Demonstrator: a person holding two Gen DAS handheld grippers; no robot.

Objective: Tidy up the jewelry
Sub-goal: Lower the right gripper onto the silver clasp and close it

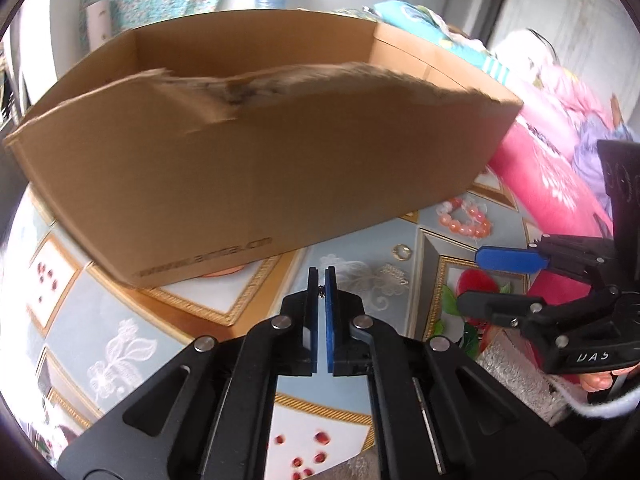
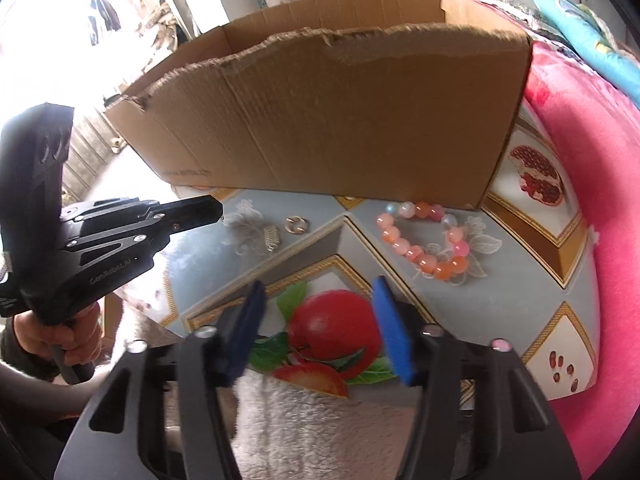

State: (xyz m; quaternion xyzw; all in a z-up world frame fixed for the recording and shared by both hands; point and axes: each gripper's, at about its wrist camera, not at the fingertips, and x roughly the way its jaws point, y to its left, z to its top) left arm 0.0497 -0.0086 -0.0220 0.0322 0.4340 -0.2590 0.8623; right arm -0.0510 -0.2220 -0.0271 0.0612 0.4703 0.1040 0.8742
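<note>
Left gripper fingers clenched on a tiny dark item, right gripper fingers released, torn-rimmed cardboard box just behind bead bracelet

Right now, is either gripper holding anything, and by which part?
The left gripper pinches something tiny and dark at its fingertips; too small to identify. The right gripper is open, empty.

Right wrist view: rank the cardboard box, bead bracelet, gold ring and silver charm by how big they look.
1. cardboard box, by far the largest.
2. bead bracelet.
3. gold ring and silver charm: both tiny and look about alike, so I won't rank them.
</note>
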